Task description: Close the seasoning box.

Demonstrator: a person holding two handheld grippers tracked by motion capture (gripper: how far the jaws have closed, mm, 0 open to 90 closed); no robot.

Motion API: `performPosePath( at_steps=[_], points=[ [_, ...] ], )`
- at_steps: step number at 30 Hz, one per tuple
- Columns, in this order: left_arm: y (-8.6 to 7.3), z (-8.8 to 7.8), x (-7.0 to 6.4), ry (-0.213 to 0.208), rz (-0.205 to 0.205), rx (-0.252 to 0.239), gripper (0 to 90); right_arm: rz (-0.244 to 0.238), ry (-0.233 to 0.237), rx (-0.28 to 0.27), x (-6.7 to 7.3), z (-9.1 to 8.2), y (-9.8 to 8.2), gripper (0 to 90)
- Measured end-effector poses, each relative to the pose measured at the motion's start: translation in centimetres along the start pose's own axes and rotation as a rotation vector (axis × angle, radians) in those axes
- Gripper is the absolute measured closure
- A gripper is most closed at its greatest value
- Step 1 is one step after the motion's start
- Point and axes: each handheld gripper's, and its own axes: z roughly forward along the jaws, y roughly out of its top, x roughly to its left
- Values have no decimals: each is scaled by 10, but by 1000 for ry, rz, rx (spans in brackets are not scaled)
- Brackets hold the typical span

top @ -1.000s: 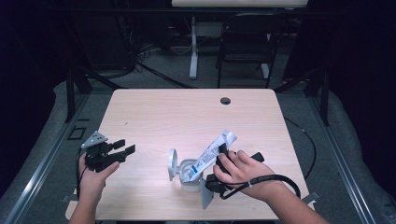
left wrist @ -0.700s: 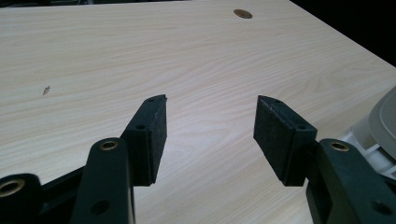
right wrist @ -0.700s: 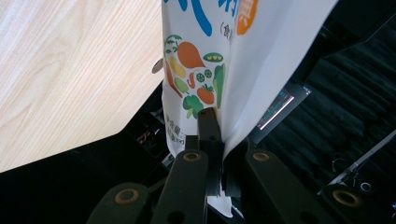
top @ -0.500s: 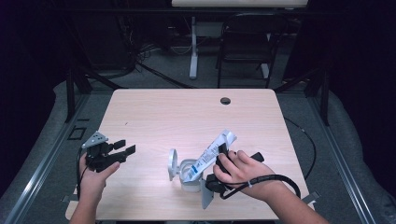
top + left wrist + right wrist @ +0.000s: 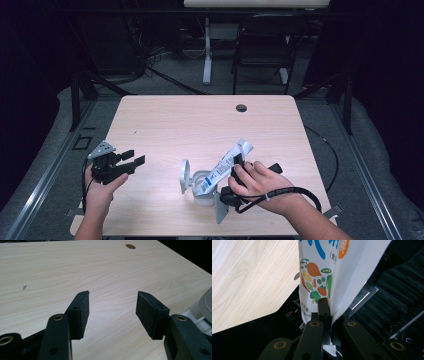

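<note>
A white pouch (image 5: 226,169) printed with vegetables (image 5: 332,270) is held tilted, its lower end over a white round container (image 5: 202,194) whose lid (image 5: 185,175) stands open at the left. My right gripper (image 5: 237,163) is shut on the pouch's edge, and in the right gripper view its jaws (image 5: 329,315) pinch the white film. My left gripper (image 5: 133,157) hovers near the table's left edge, open with nothing between its pads (image 5: 112,307). The container's edge (image 5: 203,311) shows at the right of the left gripper view.
The light wooden table (image 5: 200,125) has a round cable hole (image 5: 241,108) near its far edge. A chair and a table leg stand on the dark floor beyond. A black cable loops around the right wrist (image 5: 285,192).
</note>
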Motion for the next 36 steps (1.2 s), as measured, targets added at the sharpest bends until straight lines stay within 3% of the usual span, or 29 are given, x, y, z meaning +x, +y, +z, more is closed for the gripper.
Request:
performPosePath(
  at_steps=[4,6,9,10,17,25,29,35,36],
  points=[
    [0,0,0,0,1,1,446,27,8,-30,2,2,0,896],
    [0,0,0,-2,2,5,446,-5,-1,-1,0,1,0,895],
    [0,0,0,-2,1,5,447,2,-14,-13,1,2,-1,895],
    [0,0,0,-1,2,5,447,26,-15,-45,3,4,-2,895],
    [0,1,0,2,4,11,447,64,5,-43,4,3,-4,895],
    [-3,5,-2,1,5,20,447,290,63,-106,16,3,-13,896],
    [-3,4,-2,3,8,27,447,357,71,-122,22,3,-14,896],
    [-2,1,-2,4,6,17,446,403,90,-127,28,3,-13,896],
    [-2,0,-2,4,6,15,447,428,102,-140,29,3,-13,896]
  ],
)
